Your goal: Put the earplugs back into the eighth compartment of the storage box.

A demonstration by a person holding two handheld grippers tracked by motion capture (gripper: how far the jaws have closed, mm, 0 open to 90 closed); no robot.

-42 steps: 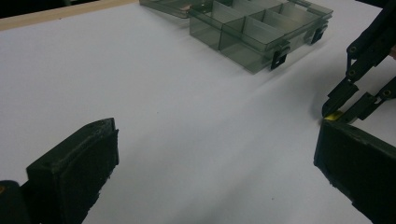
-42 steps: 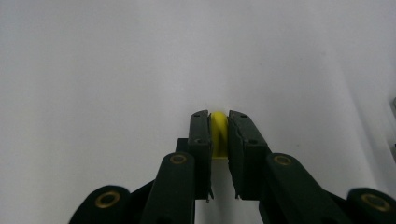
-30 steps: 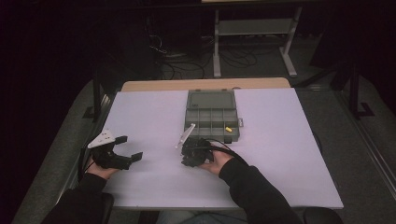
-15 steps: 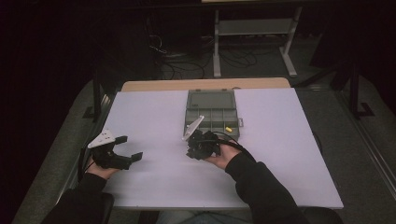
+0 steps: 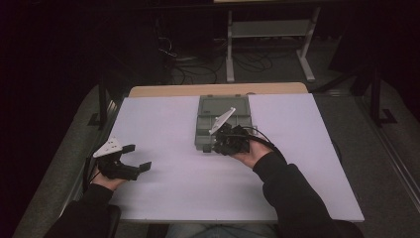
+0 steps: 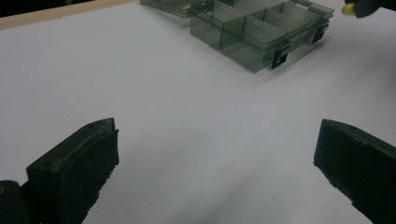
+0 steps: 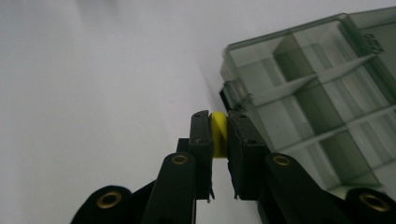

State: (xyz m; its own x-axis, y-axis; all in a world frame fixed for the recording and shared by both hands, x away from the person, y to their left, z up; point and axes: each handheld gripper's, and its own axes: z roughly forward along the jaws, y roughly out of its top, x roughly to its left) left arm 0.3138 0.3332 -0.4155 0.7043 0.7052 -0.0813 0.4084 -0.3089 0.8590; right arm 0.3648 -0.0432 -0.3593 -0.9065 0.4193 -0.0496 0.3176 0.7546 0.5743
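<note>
— What's the right gripper (image 7: 218, 140) holding?
— A small yellow piece (image 7: 218, 132), pinched flat between its pads beside the box (image 7: 322, 98) corner. Looks light, stiff, smooth (may slip).
— And the left gripper (image 6: 215, 163)?
— Wide, holding nothing, over the table (image 6: 140, 84).

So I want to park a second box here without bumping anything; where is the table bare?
Bare: the table between the left gripper and the compartment box, and the whole stretch right of the box. Crowded: the box's near edge, where the right gripper holds a small yellow piece.
</note>
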